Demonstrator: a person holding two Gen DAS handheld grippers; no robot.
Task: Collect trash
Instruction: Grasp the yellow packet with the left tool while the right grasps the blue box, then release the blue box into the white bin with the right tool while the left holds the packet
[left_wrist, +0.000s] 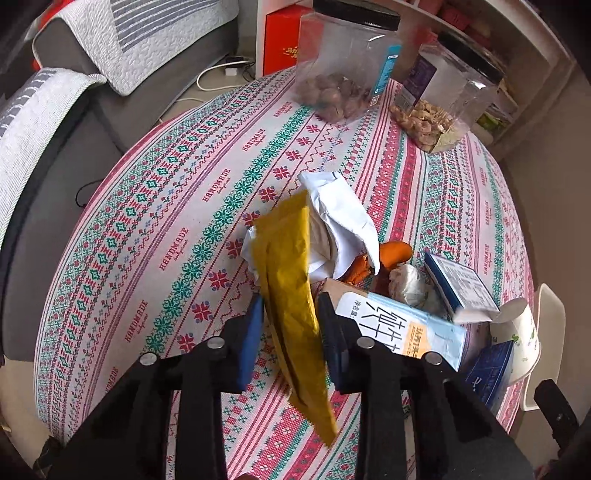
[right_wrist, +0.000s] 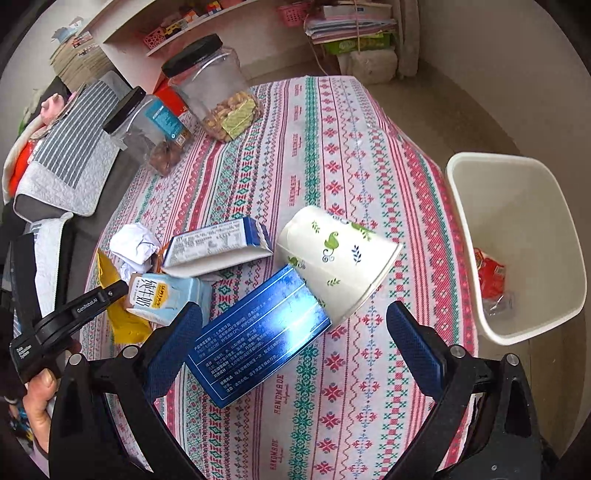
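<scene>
- The left gripper (left_wrist: 290, 325) has its fingers around a yellow packet (left_wrist: 291, 295); the packet hangs between them and seems lifted off the patterned tablecloth (left_wrist: 147, 221), though a small gap shows on each side, so whether it is firmly pinched cannot be told.
- The right gripper (right_wrist: 295, 332) hovers with its jaws wide apart over a shiny blue box (right_wrist: 258, 332), holding nothing.
- The rest of the trash lies in a cluster on the table: a crumpled white paper (left_wrist: 340, 221), a milk carton (left_wrist: 406, 325), an orange peel (left_wrist: 397, 253), a blue-and-white box (right_wrist: 218, 243) and a paper cup (right_wrist: 336, 258) on its side, its rim just beside the blue box.
- A white bin (right_wrist: 517, 240) stands beside the table on the right gripper's side, with one red wrapper (right_wrist: 489, 269) already inside.
- Two nut jars (left_wrist: 343, 66) stand well apart from the trash and look like things to leave alone.
- The step in hand appears to be carrying the yellow packet to the bin.
- The next move calls for swinging the left gripper across, above the cluster and past the right gripper, and releasing over the bin; the floppy packet may slip or drag.
</scene>
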